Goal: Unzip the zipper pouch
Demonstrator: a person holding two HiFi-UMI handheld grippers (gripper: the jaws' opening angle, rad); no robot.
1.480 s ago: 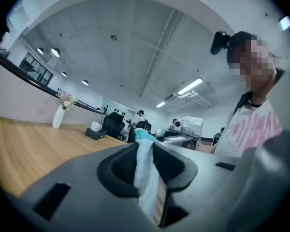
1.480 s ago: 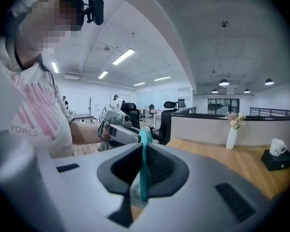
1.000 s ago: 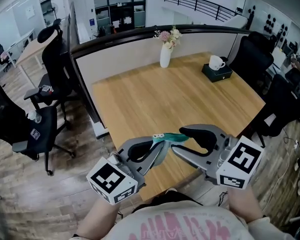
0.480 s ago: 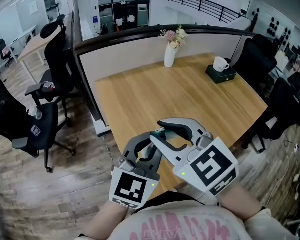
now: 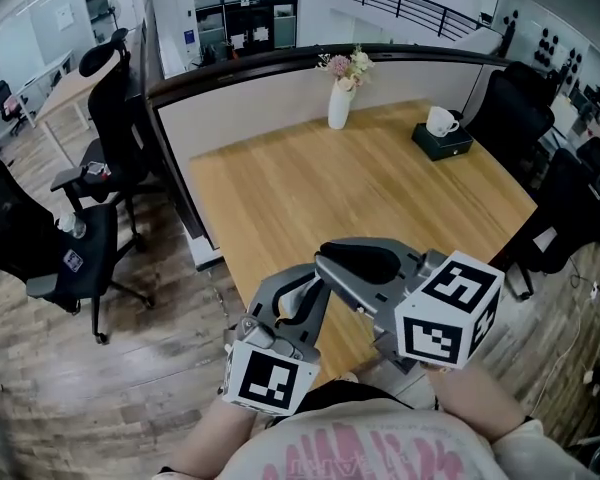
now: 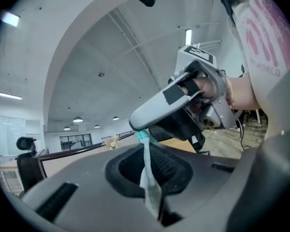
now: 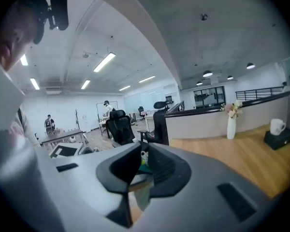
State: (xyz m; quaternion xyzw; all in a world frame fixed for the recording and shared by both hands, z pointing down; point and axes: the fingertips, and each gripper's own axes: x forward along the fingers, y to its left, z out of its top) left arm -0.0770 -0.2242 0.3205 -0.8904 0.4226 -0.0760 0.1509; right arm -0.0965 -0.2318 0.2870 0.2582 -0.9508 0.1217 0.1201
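Unzip not started as far as visible: grips set, pull along the zip left to do. Left claw (image 6: 150, 164) clamped tight on the pale pouch (image 6: 148, 187), held in the air over the near edge of the bench (image 5: 380, 188). Right claw (image 7: 141, 168) just been closing, now pinching the pouch's teal end from the right, just beside the left claw's tips.

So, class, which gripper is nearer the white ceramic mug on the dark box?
Right. The right gripper, fingers just closing on the pale zipper pouch's teal pull, lies on the white mug's side; the left gripper, clamping the pouch, lies farther left.
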